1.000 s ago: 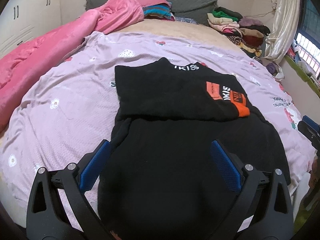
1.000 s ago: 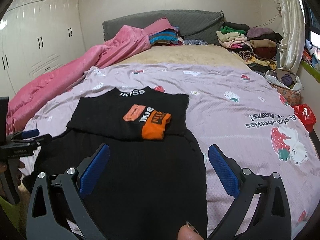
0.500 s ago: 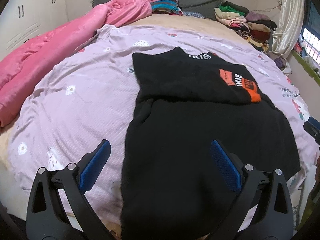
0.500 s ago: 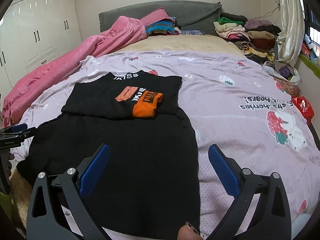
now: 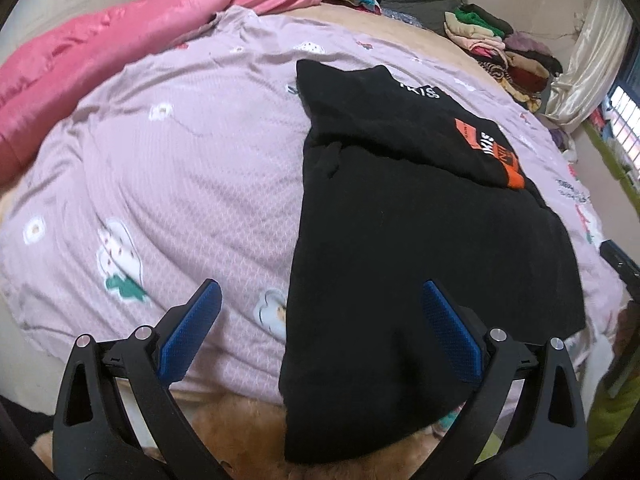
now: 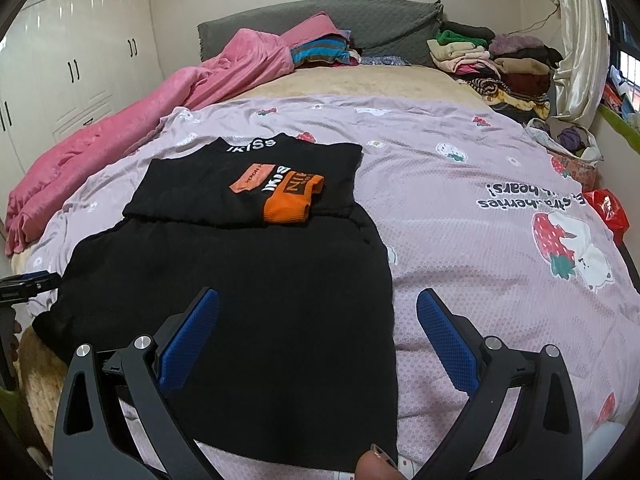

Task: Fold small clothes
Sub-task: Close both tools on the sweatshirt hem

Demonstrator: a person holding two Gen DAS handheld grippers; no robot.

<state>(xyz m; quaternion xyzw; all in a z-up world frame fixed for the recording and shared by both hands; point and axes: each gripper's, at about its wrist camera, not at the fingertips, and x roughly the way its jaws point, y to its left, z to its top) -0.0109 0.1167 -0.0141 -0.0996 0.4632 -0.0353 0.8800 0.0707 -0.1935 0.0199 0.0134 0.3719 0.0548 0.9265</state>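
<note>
A black sweatshirt (image 5: 420,240) lies flat on the lilac bedsheet (image 5: 180,168), its top part folded down, with an orange cuff (image 5: 514,178) and white lettering on it. It also shows in the right wrist view (image 6: 248,288), where the orange cuff (image 6: 292,204) lies on the folded part. My left gripper (image 5: 320,328) is open and empty over the garment's near left hem corner, which hangs over the bed edge. My right gripper (image 6: 316,332) is open and empty above the garment's near right edge.
A pink quilt (image 6: 120,132) lies along the bed's left side. Stacks of folded clothes (image 6: 492,60) sit at the far right by the grey headboard (image 6: 372,20). A white wardrobe (image 6: 60,60) stands on the left. A red bag (image 6: 608,208) is beside the bed at right.
My left gripper has swung left and lower, toward the garment's near left corner at the bed edge. My right gripper has pulled back slightly. Both stay open.
</note>
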